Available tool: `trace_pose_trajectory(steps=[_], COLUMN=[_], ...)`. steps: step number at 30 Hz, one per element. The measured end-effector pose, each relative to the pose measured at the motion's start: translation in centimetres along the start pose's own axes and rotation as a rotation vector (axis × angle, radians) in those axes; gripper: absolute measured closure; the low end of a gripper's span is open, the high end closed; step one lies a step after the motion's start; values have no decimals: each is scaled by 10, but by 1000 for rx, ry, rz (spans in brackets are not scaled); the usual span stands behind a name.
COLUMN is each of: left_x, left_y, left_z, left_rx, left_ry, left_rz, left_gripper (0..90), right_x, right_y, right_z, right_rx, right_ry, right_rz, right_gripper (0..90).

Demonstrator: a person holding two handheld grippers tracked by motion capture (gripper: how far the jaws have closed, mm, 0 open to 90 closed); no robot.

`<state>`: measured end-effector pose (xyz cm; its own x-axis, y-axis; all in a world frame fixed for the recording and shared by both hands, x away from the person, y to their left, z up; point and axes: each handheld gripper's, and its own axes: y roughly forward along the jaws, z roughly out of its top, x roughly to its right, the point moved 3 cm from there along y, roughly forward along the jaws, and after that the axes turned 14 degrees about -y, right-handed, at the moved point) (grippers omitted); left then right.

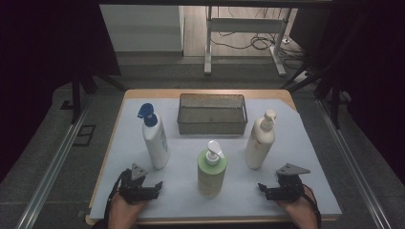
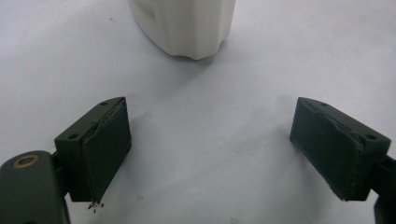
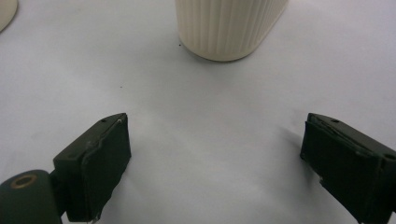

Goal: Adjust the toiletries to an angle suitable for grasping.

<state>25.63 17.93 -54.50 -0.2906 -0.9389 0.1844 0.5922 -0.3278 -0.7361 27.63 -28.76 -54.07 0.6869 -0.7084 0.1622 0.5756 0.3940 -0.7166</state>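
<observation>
The left gripper sat wide open and empty by the bench's front-left corner, jaws facing the white bottle with the blue trigger top, just beyond it. The right gripper lay open too, near the front-right corner, facing the cream pump bottle. These bottles looked smooth, rigid and top-heavy, likely slippery; a squeeze across the mid-body seemed safest, never the pump. The green bottle stood at front centre, before the mesh basket.
</observation>
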Motion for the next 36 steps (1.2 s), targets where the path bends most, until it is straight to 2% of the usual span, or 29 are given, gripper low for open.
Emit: trace_pose_trajectory(steps=[28, 30, 31, 36], left_x=[0, 0, 0, 0], left_y=[0, 0, 0, 0], left_z=[0, 0, 0, 0], left_rx=[2, 2, 2, 2], left_ry=[-3, -3, -3, -3], left_rz=[-4, -4, -4, -4], left_gripper=[122, 122, 122, 122], right_x=[0, 0, 1, 2], right_y=[0, -1, -2, -5], right_z=[1, 1, 2, 2], right_rx=[-7, -8, -11, -10], right_ry=[8, 9, 8, 23], right_rz=[-1, -1, -5, -4], right_gripper=[85, 99, 144, 223])
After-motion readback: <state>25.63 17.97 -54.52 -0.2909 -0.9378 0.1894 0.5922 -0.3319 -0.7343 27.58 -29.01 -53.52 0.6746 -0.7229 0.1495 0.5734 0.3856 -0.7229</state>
